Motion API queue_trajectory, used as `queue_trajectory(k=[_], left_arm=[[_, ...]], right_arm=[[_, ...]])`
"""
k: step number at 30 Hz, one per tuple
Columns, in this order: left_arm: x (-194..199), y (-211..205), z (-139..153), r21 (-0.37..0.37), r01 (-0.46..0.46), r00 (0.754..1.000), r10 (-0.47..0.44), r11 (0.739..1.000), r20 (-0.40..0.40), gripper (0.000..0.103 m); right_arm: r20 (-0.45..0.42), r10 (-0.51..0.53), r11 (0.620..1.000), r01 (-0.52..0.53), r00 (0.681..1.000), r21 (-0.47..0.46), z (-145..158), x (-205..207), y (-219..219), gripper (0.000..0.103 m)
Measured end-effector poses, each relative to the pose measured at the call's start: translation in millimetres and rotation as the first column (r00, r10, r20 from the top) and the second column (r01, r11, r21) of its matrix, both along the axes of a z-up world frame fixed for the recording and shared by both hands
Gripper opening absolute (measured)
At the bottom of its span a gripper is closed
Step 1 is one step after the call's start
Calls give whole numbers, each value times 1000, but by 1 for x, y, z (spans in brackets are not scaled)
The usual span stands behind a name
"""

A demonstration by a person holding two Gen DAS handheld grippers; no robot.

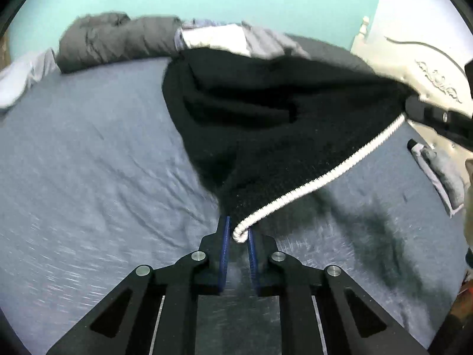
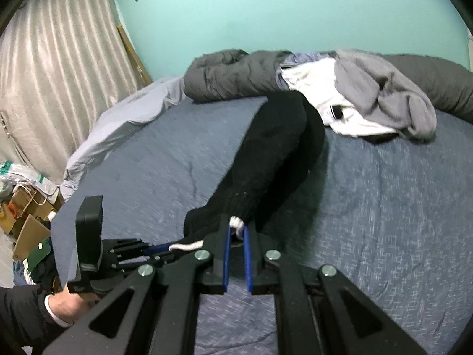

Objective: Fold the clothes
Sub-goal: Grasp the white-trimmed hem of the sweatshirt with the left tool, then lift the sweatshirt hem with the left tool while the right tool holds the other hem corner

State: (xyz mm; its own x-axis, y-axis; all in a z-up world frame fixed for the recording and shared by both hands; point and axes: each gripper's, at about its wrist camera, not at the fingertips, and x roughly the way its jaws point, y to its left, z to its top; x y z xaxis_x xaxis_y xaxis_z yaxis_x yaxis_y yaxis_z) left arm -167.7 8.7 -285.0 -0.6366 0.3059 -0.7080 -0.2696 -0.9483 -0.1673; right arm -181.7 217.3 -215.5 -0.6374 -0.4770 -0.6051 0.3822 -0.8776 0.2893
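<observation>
A black knit garment [image 1: 266, 112] with a white ribbed hem [image 1: 325, 177] hangs stretched above the blue bed sheet [image 1: 88, 177]. My left gripper [image 1: 239, 233] is shut on one corner of the white hem. My right gripper [image 2: 236, 227] is shut on the other white hem corner; it shows at the right edge of the left wrist view [image 1: 428, 115]. In the right wrist view the garment [image 2: 275, 153] trails away over the bed, and the left gripper [image 2: 153, 250] sits low at left, held by a hand [image 2: 68, 304].
A pile of clothes, grey [image 2: 384, 94] and white [image 2: 313, 88], lies at the far side of the bed against a rolled dark grey duvet [image 2: 230, 74]. A curtain [image 2: 53, 74] and boxes [image 2: 26, 216] stand left of the bed. A carved headboard [image 1: 414, 59] is at right.
</observation>
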Motion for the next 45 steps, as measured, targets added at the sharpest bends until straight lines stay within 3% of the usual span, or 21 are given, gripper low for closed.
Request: queue_trajectory(k=[3, 11, 20, 29, 33, 37, 41, 45], left_arm=[[9, 1, 54, 15, -3, 999, 3, 1000, -48, 12], [49, -15, 184, -29, 32, 982, -36, 999, -185, 11], [84, -10, 317, -81, 47, 942, -71, 996, -329, 11], [130, -7, 413, -70, 79, 892, -102, 994, -441, 11], [147, -7, 443, -53, 93, 879, -107, 994, -465, 11], [155, -3, 449, -65, 104, 870, -123, 992, -477, 11], [145, 5, 423, -79, 111, 893, -134, 991, -429, 11], [123, 15, 374, -100, 119, 929, -146, 988, -341, 11]], right_arm=[[-37, 11, 1000, -11, 999, -5, 29, 15, -8, 7], [-176, 10, 1000, -15, 984, -25, 133, 62, -18, 7], [-294, -23, 999, 10, 955, -46, 249, 112, -13, 6], [-411, -16, 1000, 6, 911, -26, 354, 171, -7, 6], [-446, -16, 1000, 9, 895, -17, 385, 192, -7, 6], [-468, -22, 1000, 28, 884, 6, 404, 203, -5, 6], [-452, -36, 999, 46, 891, 11, 391, 199, 1, 6], [-376, -47, 996, 69, 925, 47, 344, 177, 5, 6]])
